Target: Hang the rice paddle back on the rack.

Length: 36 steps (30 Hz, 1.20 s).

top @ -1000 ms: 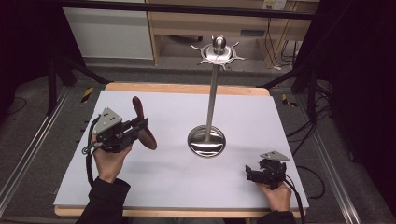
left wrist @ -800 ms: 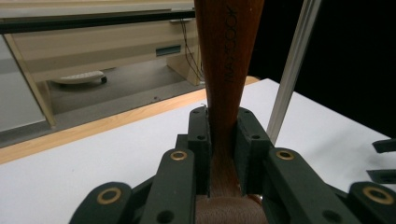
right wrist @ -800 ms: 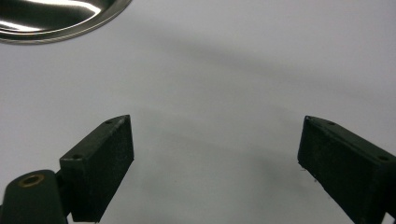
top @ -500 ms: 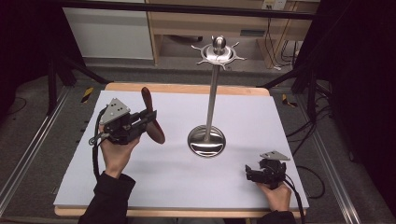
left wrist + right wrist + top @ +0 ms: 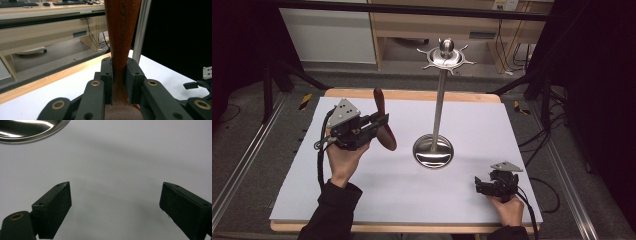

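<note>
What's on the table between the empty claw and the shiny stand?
Nothing. In the high view, just bare white table lies between the right claw and the stand's round base.

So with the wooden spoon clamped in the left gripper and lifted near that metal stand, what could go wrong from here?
1. The left gripper pinches the wooden spoon on its narrow neck, with the long handle above the jaws, so it might pivot or slip.
2. The metal stand is tall on a small round base; a knock from the spoon could tip it.
3. The right gripper sits open on the table near the base and could get in the way.

wooden spoon (image 5: 122, 37) top cut off
</note>
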Available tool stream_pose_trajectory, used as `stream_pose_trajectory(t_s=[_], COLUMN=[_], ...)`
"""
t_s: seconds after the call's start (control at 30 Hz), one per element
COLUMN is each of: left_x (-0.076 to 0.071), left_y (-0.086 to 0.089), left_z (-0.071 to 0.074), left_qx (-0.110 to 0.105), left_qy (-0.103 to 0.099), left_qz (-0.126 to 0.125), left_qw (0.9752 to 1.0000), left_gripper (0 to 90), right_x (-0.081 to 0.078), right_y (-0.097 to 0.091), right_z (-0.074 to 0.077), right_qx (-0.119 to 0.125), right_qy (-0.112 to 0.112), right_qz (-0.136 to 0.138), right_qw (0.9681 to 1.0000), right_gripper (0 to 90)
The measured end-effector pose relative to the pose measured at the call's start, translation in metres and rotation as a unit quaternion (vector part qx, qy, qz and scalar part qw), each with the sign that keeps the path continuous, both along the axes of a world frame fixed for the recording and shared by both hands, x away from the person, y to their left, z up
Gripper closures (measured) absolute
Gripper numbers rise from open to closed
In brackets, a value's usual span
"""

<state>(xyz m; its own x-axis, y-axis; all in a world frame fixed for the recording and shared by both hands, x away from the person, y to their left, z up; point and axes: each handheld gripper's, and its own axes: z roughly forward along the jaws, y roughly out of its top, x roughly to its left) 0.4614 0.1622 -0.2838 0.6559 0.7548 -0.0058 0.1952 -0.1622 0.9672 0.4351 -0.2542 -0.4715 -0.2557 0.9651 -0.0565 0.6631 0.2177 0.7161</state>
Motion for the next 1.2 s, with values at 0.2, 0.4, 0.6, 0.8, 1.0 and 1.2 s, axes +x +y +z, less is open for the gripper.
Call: stream_pose_trajectory(t_s=[0.2,0.4,0.6,0.8,1.0,1.2], left_x=[0.000,0.000,0.001,0.003,0.004,0.008], left_y=[-0.009,-0.015,-0.023,-0.032,-0.040,-0.048], left_z=[0.010,0.018,0.025,0.031,0.037,0.042], left_qx=[-0.001,-0.001,-0.001,-0.002,0.000,0.003], left_qy=[-0.009,-0.008,-0.017,-0.019,-0.020,-0.022], left_qz=[-0.009,-0.012,-0.022,-0.032,-0.037,-0.045], left_qw=[0.9999,0.9999,0.9996,0.9993,0.9991,0.9987], left_gripper=[77.5,77.5,77.5,77.5,77.5,77.5], right_x=[0.000,0.000,0.000,0.000,0.000,0.000], right_y=[0.000,-0.001,-0.001,-0.001,-0.001,-0.001], right_z=[0.000,0.001,0.001,0.001,0.001,0.001], right_qx=[0.000,0.002,0.004,0.005,0.008,0.009], right_qy=[-0.001,-0.001,-0.001,-0.001,0.000,0.000], right_qz=[-0.001,-0.003,-0.002,-0.002,-0.004,-0.004], right_qw=[1.0000,1.0000,1.0000,1.0000,1.0000,1.0000], right_gripper=[10.8,10.8,10.8,10.8,10.8,10.8])
